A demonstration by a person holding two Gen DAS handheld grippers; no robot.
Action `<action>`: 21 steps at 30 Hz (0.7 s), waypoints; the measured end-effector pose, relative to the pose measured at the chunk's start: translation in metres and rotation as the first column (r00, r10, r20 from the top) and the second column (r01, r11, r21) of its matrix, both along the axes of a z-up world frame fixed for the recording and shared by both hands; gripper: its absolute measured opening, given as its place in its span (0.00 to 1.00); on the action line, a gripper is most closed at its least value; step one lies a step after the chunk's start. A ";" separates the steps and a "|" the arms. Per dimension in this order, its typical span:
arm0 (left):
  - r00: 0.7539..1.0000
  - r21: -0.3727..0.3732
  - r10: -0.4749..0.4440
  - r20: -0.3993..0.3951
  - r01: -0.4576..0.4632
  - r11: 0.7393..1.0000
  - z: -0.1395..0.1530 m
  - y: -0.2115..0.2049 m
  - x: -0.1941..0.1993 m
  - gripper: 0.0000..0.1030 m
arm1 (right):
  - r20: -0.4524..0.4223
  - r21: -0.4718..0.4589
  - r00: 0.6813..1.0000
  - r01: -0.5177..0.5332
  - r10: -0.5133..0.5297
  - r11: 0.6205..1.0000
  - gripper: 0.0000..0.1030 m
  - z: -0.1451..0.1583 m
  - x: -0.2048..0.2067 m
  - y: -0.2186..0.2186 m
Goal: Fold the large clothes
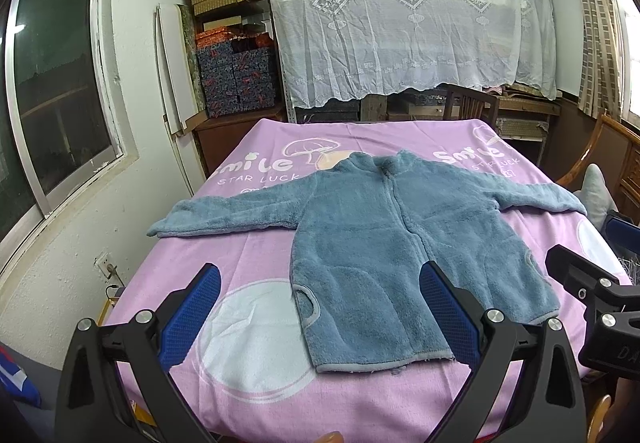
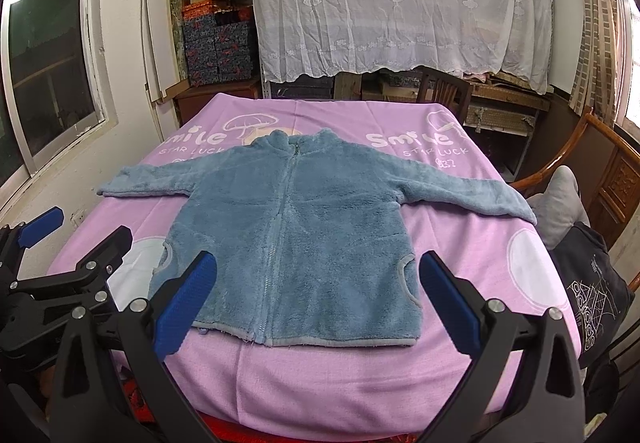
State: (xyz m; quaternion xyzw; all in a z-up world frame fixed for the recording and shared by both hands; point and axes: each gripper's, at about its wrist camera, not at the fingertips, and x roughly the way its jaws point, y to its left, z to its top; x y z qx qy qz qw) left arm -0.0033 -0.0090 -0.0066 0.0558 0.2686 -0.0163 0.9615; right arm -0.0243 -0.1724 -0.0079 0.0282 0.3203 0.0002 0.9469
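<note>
The blue fleece jacket [image 2: 292,231] is lying flat, zipped, sleeves spread, on the pink-covered desk [image 2: 320,375]. Both grippers, left gripper [image 1: 320,317] and right gripper [image 2: 318,305], are hovering with jaws apart, empty. Advice: pinch each sleeve cuff, folding inward evenly.

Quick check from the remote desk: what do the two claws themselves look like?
Both match. The left claw and right claw each have two black plastic arms spreading in a V, silver round bolt heads at the joints, and flat fingers faced with blue gridded pads. No cables or sleeves show.

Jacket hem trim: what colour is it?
Grey, against the blue fleece jacket; the hem trim shows best in the right wrist view.
</note>
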 end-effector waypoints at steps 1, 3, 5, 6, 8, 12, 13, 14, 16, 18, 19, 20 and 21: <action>1.000 0.000 0.001 0.000 -0.001 1.000 0.000 0.000 0.000 0.97 | 0.001 -0.001 1.000 0.000 0.000 1.000 0.96 0.000 0.000 0.000; 1.000 -0.001 0.001 0.000 -0.001 1.000 0.000 0.000 0.000 0.97 | 0.000 -0.002 1.000 0.000 0.000 1.000 0.96 0.000 0.000 0.000; 1.000 -0.001 0.001 0.000 -0.001 1.000 0.000 0.000 0.000 0.97 | -0.001 0.000 1.000 0.000 0.000 1.000 0.96 0.000 0.000 -0.001; 1.000 -0.001 0.002 0.000 -0.002 1.000 0.000 0.000 0.000 0.97 | 0.000 0.001 1.000 0.001 -0.001 1.000 0.96 0.000 0.000 0.000; 1.000 -0.001 0.001 -0.001 -0.001 1.000 0.000 -0.001 0.000 0.97 | 0.000 0.001 1.000 0.002 -0.002 1.000 0.96 -0.001 0.000 0.000; 1.000 -0.001 0.003 -0.003 -0.003 1.000 -0.001 0.000 -0.001 0.97 | -0.001 0.005 1.000 0.002 -0.002 1.000 0.96 -0.001 -0.001 0.002; 1.000 -0.002 0.003 -0.003 -0.003 1.000 -0.001 -0.001 -0.001 0.97 | -0.002 0.005 1.000 0.002 -0.002 1.000 0.96 -0.001 -0.001 0.001; 1.000 -0.002 0.003 -0.003 -0.003 1.000 -0.001 0.000 0.000 0.97 | -0.002 0.004 1.000 0.001 -0.001 1.000 0.96 -0.001 -0.001 0.002; 1.000 -0.001 0.002 -0.003 -0.002 1.000 -0.001 0.000 0.000 0.97 | -0.003 0.005 1.000 0.001 -0.001 1.000 0.96 -0.001 -0.001 0.002; 1.000 -0.001 0.003 -0.003 -0.003 1.000 -0.001 0.000 0.000 0.97 | -0.002 0.004 1.000 0.002 -0.002 1.000 0.96 -0.001 -0.001 0.002; 1.000 -0.002 0.003 -0.003 -0.003 1.000 -0.001 -0.001 -0.001 0.97 | -0.002 0.005 1.000 0.002 -0.002 1.000 0.96 -0.001 -0.001 0.001; 1.000 -0.001 0.002 -0.004 -0.002 1.000 -0.001 0.000 0.000 0.97 | -0.001 0.005 1.000 0.002 -0.002 1.000 0.96 -0.001 -0.001 0.002; 1.000 -0.001 0.001 -0.004 -0.001 1.000 -0.001 0.000 0.000 0.97 | -0.001 0.005 1.000 0.001 -0.001 1.000 0.96 -0.001 -0.001 0.002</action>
